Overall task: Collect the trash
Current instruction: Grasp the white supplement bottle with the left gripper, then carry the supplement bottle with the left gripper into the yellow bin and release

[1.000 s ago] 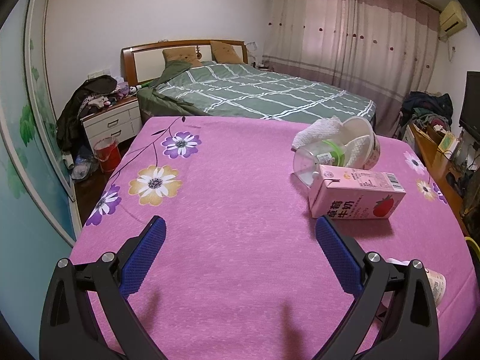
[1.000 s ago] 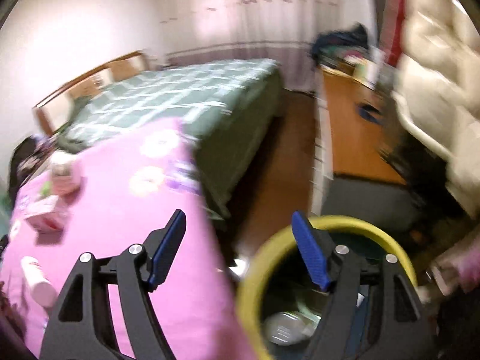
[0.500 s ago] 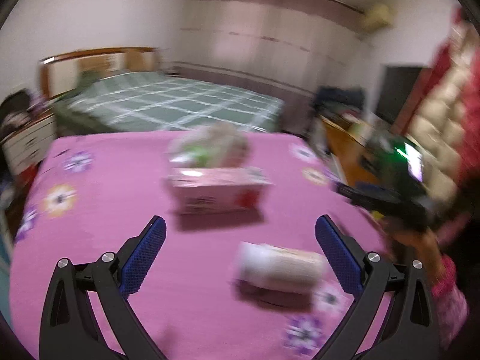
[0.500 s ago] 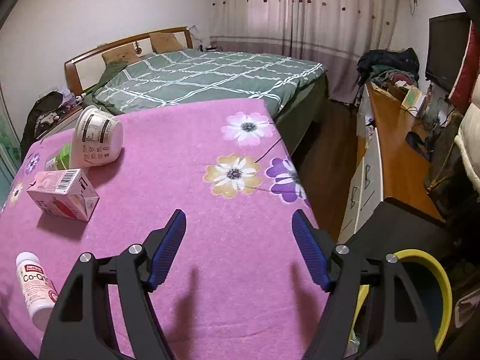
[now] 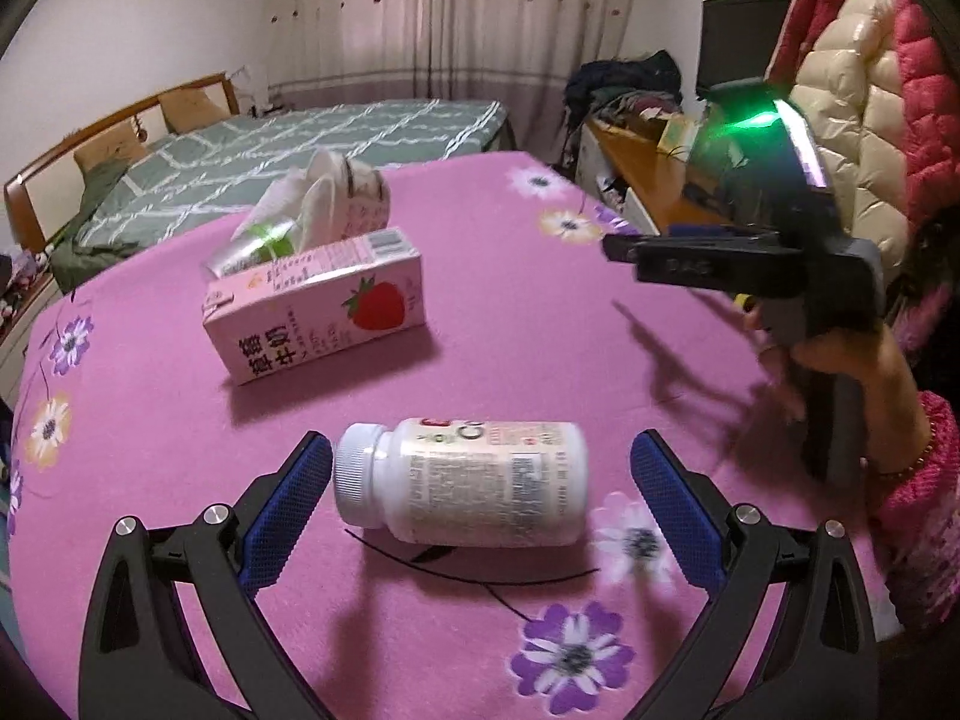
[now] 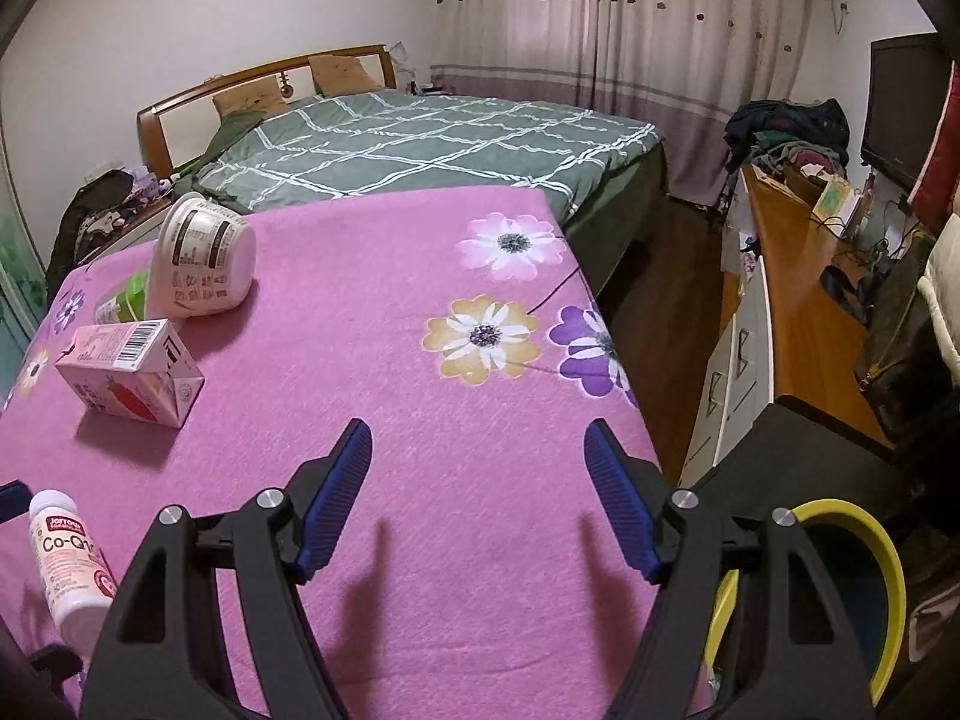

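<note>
A white pill bottle (image 5: 462,489) lies on its side on the pink flowered cloth (image 5: 492,312), cap to the left. My left gripper (image 5: 480,504) is open around it, the left pad close to the cap and the right pad apart from the base. Behind it lie a pink strawberry milk carton (image 5: 318,312), a clear plastic cup (image 5: 252,249) and a white tub (image 5: 354,198) stuffed with tissue. My right gripper (image 6: 477,498) hangs open over bare cloth with nothing between its fingers. The bottle (image 6: 66,558), carton (image 6: 129,372) and tub (image 6: 201,261) lie to its left.
A yellow-rimmed bin (image 6: 882,552) stands on the floor off the table's right edge. Beyond the table are a green-quilted bed (image 6: 420,138) and, to the right, a wooden desk (image 6: 798,300) with drawers. A hand (image 5: 840,354) in a pink sleeve holds the right gripper (image 5: 624,252).
The left gripper swung right and closed in until the pill bottle lay between its fingers. The right gripper came from above the bin to over the cloth, then stayed put.
</note>
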